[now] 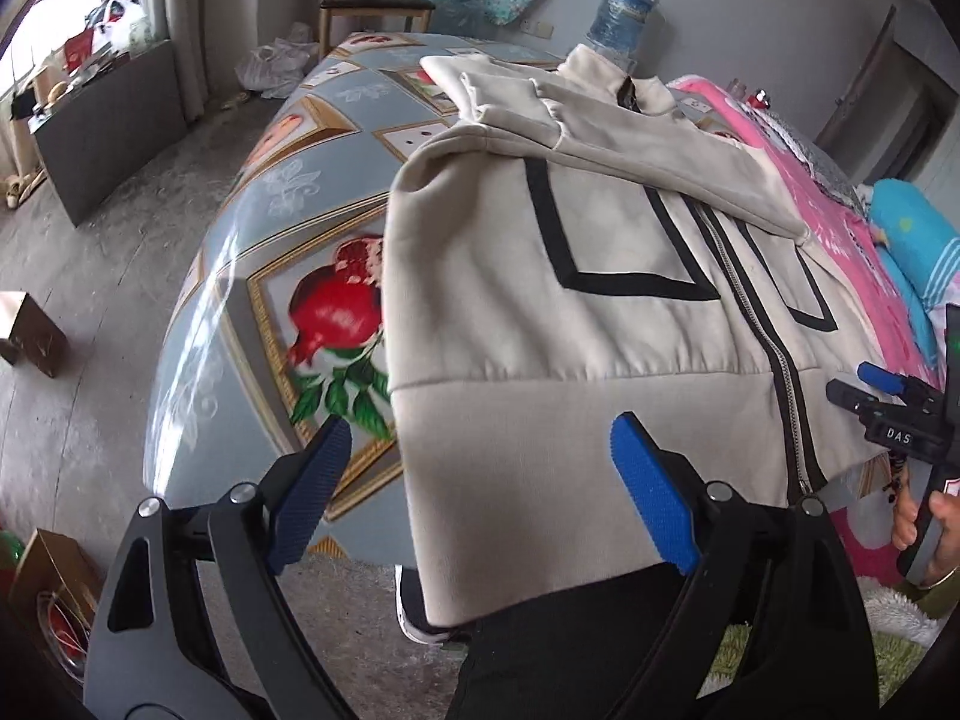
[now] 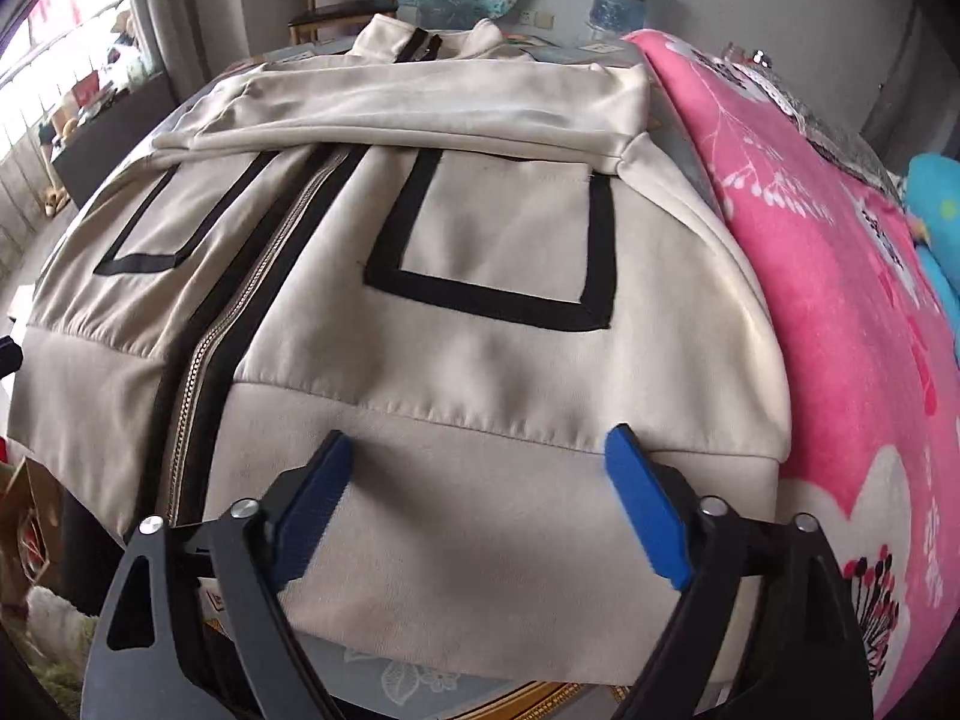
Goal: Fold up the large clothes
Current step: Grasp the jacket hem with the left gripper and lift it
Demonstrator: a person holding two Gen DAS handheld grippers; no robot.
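Note:
A beige zip-up jacket (image 1: 600, 276) (image 2: 480, 228) with black rectangular trim lies front up on a table covered by a pomegranate-print cloth (image 1: 312, 312). Both sleeves (image 2: 420, 114) are folded across its chest. The zipper (image 2: 198, 372) runs down to the wide hem band, whose edge overhangs the table's near edge. My left gripper (image 1: 480, 438) is open above the hem's left corner, one finger over the cloth and one over the band. My right gripper (image 2: 480, 450) is open above the hem's right half with nothing gripped. It also shows at the right edge of the left wrist view (image 1: 864, 387), held by a hand.
A pink flowered blanket (image 2: 840, 300) lies along the jacket's right side, with a blue pillow (image 1: 912, 240) beyond it. A water bottle (image 1: 621, 12) and a chair (image 1: 372, 0) stand behind the table. A cardboard box (image 1: 30, 330) sits on the floor. The person's shoe (image 1: 420, 618) is below the table edge.

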